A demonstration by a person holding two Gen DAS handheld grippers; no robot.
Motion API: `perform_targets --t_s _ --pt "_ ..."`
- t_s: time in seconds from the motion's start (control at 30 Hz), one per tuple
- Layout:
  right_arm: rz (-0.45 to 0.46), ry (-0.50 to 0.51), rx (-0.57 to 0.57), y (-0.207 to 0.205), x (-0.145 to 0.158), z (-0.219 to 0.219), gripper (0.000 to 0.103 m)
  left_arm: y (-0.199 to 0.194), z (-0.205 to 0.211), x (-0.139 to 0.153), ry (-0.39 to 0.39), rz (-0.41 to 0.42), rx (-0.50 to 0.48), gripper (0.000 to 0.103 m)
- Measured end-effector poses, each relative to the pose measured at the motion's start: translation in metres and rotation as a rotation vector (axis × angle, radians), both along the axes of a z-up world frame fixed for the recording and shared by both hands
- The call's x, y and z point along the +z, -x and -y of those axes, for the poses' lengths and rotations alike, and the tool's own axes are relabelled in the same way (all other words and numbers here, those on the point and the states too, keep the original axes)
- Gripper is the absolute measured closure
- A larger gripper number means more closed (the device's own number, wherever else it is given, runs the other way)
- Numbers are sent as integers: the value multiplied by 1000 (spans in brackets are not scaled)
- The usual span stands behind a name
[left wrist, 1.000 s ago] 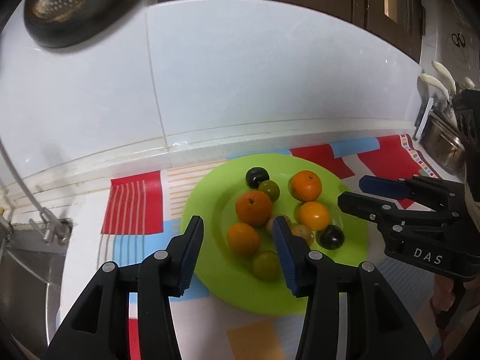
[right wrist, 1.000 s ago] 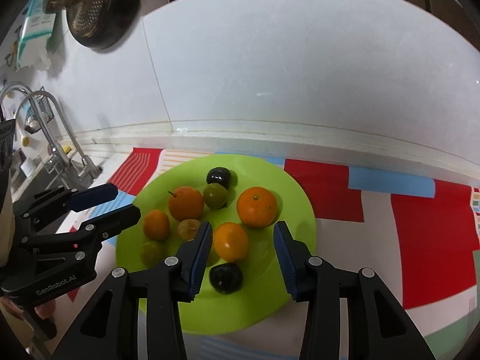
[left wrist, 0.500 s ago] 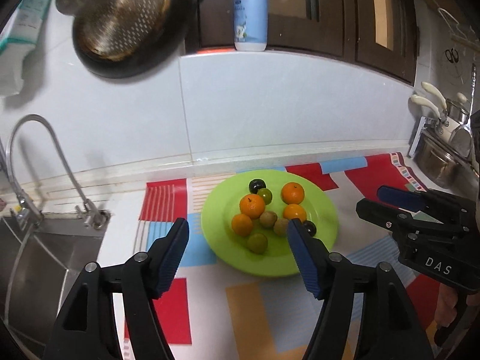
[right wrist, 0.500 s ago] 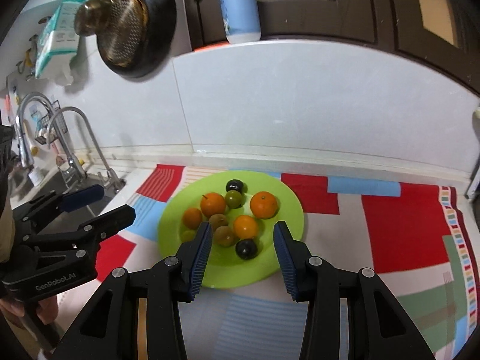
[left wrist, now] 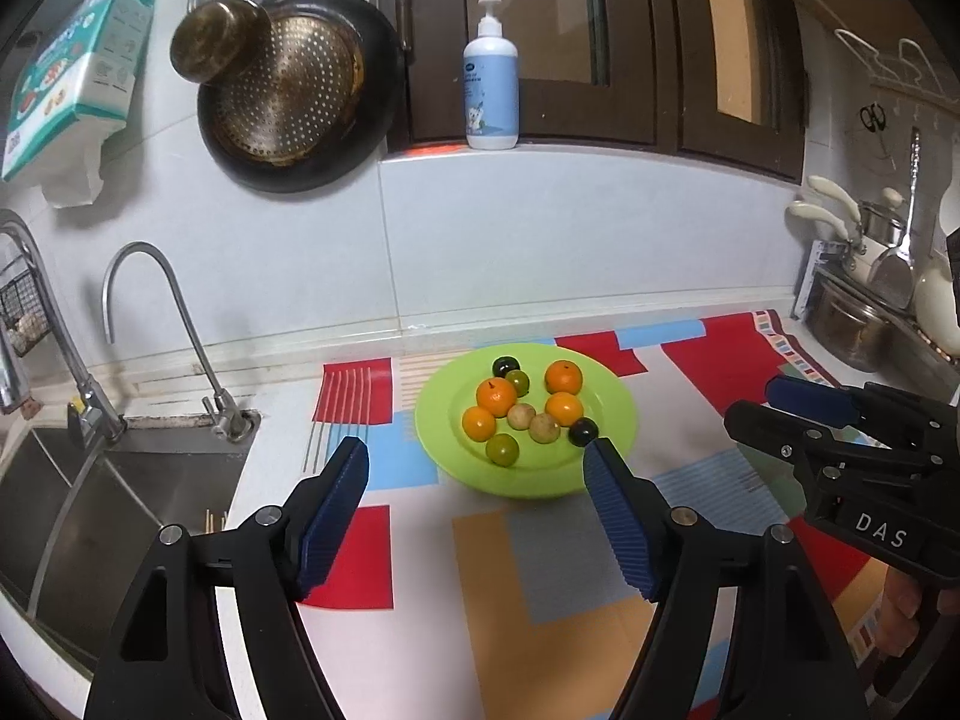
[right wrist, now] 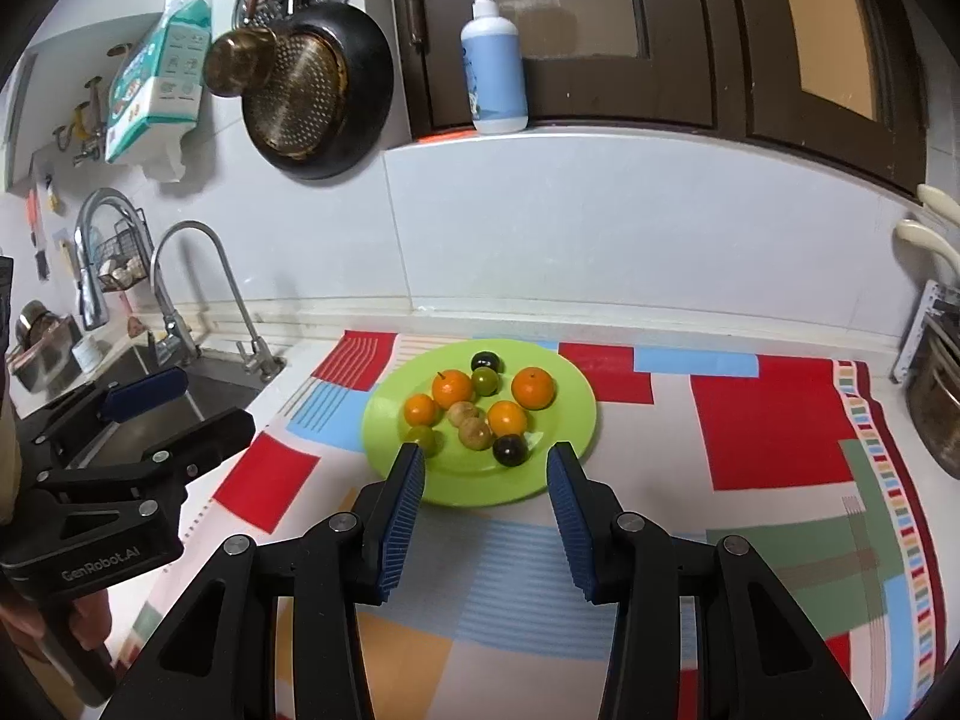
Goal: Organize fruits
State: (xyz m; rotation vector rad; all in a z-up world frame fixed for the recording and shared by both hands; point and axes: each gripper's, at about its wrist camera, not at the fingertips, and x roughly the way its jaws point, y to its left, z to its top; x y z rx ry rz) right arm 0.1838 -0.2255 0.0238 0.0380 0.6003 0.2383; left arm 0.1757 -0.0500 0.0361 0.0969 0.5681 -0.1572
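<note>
A green plate (left wrist: pixel 612 420) (right wrist: pixel 564 420) sits on a patterned mat and holds several oranges (left wrist: pixel 495 394) (right wrist: pixel 532 388), green fruits (left wrist: pixel 501 449) (right wrist: pixel 485 381), brown fruits (left wrist: pixel 543 427) (right wrist: pixel 475 433) and dark plums (left wrist: pixel 582 431) (right wrist: pixel 510 450). My left gripper (left wrist: pixel 477 468) is open and empty, held above the mat short of the plate. My right gripper (right wrist: pixel 486 468) is open and empty, also back from the plate's near rim. Each gripper shows in the other's view, the right one (left wrist: pixel 756 399) and the left one (right wrist: pixel 198 402).
A sink (left wrist: pixel 78 492) with a curved tap (left wrist: pixel 162 324) lies to the left. A pan (left wrist: pixel 294 90) and tissue pack (left wrist: pixel 72 78) hang on the wall. A soap bottle (left wrist: pixel 491 96) stands on the ledge. Pots (left wrist: pixel 864 318) stand at right.
Both grippers have pulled back and up from the plate, so the plate looks smaller and farther. The left jaws opened wider. The fruits stay on the plate.
</note>
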Motion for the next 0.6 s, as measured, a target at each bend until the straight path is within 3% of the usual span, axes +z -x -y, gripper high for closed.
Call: perform_targets --t_s 0.37,0.6 --pt "28 4 -33 56 11 5 59 51 2 9 -1 23 -9 22" --pt "41 14 -51 85 16 7 57 79 2 12 -5 36 -10 13"
